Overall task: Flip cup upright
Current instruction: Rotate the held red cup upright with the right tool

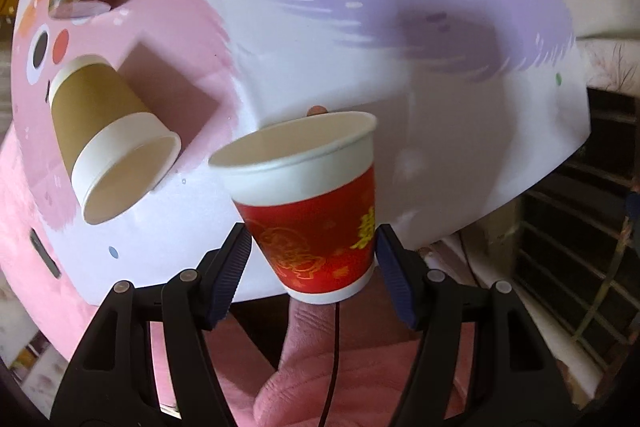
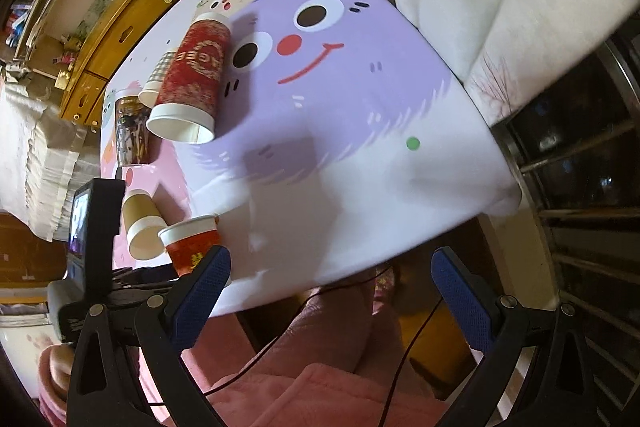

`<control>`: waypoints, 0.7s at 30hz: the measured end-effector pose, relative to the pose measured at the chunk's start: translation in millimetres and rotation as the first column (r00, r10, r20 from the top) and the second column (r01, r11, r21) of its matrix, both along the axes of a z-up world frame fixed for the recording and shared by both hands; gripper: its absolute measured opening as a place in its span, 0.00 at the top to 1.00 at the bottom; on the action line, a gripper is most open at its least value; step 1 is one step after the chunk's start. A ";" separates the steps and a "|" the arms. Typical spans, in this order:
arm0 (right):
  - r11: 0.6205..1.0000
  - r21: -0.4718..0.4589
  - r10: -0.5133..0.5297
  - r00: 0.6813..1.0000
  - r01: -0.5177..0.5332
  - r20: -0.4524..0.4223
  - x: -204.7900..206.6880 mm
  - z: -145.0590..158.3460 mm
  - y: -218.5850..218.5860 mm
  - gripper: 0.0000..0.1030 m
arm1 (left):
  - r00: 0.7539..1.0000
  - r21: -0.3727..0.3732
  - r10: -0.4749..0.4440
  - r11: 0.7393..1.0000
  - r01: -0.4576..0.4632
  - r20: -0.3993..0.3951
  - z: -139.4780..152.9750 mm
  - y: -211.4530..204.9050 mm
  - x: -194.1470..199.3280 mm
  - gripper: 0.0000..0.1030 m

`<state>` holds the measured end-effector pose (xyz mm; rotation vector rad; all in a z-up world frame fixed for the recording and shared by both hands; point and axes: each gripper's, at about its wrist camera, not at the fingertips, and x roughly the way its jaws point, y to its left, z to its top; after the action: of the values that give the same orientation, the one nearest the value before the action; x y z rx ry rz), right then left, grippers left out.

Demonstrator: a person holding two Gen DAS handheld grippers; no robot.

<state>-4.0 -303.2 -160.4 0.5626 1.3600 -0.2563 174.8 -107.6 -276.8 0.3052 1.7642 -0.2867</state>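
A small red paper cup [image 1: 316,227] with gold print and a white rim sits between the pads of my left gripper [image 1: 310,251], mouth up and tilted a little, held at the near edge of the table. The jaws are closed on its lower body. It also shows in the right wrist view [image 2: 192,247], with the left gripper [image 2: 132,291] under it. My right gripper [image 2: 330,287] is open and empty, hovering at the table's near edge over a pink-clad lap.
The table [image 1: 440,99] has a pink and purple cartoon mat. A brown cup [image 1: 108,135], a tall red cup [image 2: 192,75], a dark printed cup [image 2: 132,131] and a striped cup [image 2: 158,79] stand on it. A window grille [image 2: 580,187] is at right.
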 end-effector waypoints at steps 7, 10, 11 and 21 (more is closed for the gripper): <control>0.999 0.046 -0.008 1.000 0.008 -0.006 -4.3 -4.4 5.4 0.01 | 1.000 -0.028 -0.010 1.000 0.009 -0.020 -0.2 -10.0 -1.6 0.34; 0.998 0.068 0.001 1.000 -0.001 -0.002 -4.7 -7.2 10.5 0.01 | 1.000 -0.059 -0.004 0.998 0.004 0.009 9.1 -19.4 1.0 0.24; 0.997 0.075 0.005 1.000 -0.005 -0.001 -3.5 -8.1 12.0 0.01 | 1.000 -0.066 -0.004 0.998 0.006 0.022 13.0 -18.6 -0.4 0.24; 0.983 0.131 0.118 0.989 -0.129 0.089 33.9 -7.3 46.7 0.01 | 0.972 -0.148 0.129 0.984 -0.100 0.198 59.5 13.4 -21.6 0.24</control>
<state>29.9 -256.5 -167.8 0.5935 1.3340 -0.0391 153.2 -94.2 -217.3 0.1276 1.5414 -0.2812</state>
